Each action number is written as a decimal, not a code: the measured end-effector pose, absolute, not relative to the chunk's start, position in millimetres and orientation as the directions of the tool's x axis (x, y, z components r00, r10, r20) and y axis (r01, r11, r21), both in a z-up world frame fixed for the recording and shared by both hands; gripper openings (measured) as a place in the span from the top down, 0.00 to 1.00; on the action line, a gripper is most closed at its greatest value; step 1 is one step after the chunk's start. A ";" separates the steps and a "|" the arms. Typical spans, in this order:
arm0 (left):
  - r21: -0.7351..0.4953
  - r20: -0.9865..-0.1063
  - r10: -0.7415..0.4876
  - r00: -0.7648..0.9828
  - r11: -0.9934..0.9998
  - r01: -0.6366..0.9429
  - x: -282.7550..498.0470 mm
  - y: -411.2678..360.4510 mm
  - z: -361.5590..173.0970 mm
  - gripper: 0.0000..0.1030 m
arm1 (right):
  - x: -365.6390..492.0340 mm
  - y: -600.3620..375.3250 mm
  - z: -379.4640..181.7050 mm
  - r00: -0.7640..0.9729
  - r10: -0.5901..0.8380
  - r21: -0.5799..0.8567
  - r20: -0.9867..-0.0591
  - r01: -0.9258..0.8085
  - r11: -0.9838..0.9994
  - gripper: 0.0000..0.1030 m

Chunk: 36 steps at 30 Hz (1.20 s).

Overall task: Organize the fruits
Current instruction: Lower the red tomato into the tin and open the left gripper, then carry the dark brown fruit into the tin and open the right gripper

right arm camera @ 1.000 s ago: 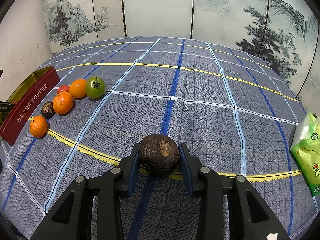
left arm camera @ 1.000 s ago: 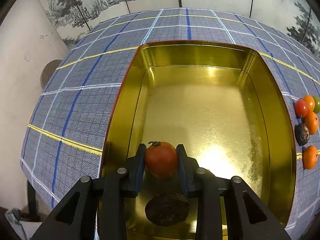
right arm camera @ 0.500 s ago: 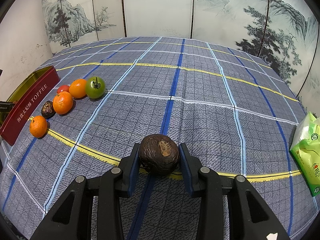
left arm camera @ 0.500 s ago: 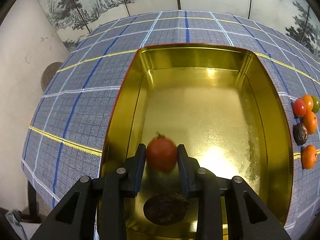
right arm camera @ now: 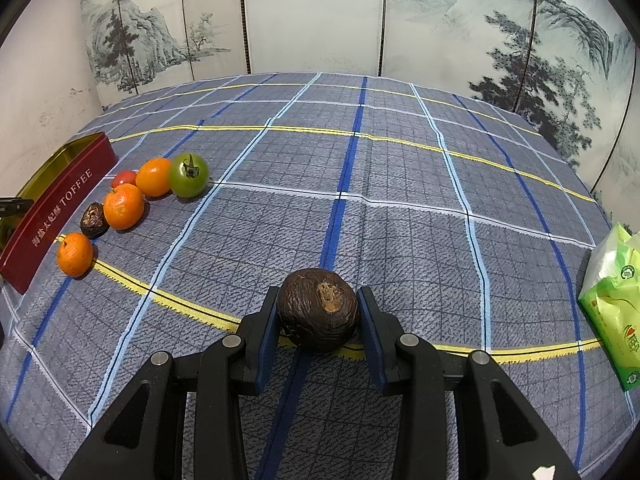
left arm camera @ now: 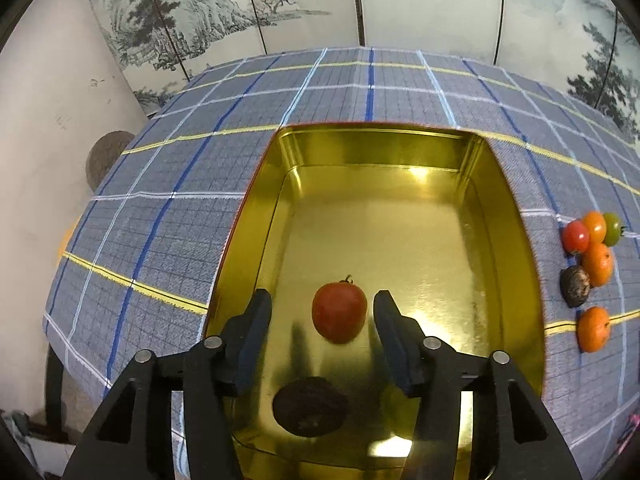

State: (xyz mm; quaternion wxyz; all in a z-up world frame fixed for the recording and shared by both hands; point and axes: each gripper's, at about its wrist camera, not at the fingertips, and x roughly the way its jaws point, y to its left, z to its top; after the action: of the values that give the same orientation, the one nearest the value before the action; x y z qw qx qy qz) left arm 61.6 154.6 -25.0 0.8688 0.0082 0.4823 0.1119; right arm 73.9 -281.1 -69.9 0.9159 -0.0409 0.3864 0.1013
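Observation:
My left gripper [left arm camera: 322,312] is open above the gold tin [left arm camera: 516,280]. A red tomato [left arm camera: 339,311] lies loose on the tin floor between the fingers, touching neither. A dark wrinkled fruit [left arm camera: 310,406] lies in the tin nearer to me. My right gripper [right arm camera: 318,314] is shut on a dark brown wrinkled fruit [right arm camera: 318,308], just above the checked cloth. A row of fruits lies beside the tin: oranges [right arm camera: 123,205], a green tomato [right arm camera: 188,175], a small red tomato [right arm camera: 124,178] and a small dark fruit [right arm camera: 93,220].
The tin's red side reads TOFFEE [right arm camera: 56,212] at the left of the right wrist view. A green packet [right arm camera: 614,308] lies at the table's right edge. A painted screen [right arm camera: 320,12] stands behind the table. The cloth's left edge [left arm camera: 60,320] drops off near the tin.
My left gripper has opened and let go of the red tomato, which now rests on the tin floor. The left gripper has pulled back and up a little. The right gripper has not moved.

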 end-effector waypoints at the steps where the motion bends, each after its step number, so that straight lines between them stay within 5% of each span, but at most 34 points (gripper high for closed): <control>1: 0.119 -0.833 0.199 0.516 0.976 -0.185 60.2 153.0 -23.5 0.46 | 74.6 -280.8 -69.5 0.679 0.152 0.003 -0.718 -0.215 0.977 0.66; 21: 0.074 -0.790 0.162 0.592 0.983 -0.170 16.6 133.6 -7.7 0.43 | 80.3 -280.9 -56.6 0.660 0.132 0.038 -0.740 -0.154 0.987 0.67; 36: 0.035 -0.761 0.222 0.610 0.952 -0.303 -9.0 178.0 10.6 0.36 | 70.9 -162.6 4.5 0.634 0.390 0.113 -0.668 -0.431 0.895 0.67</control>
State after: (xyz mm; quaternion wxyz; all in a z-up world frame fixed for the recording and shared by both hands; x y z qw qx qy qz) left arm -9.0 178.0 10.6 0.8958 -0.0488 0.4168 0.1465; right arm 70.9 -162.6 4.5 0.9034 -0.0283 0.3626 0.2269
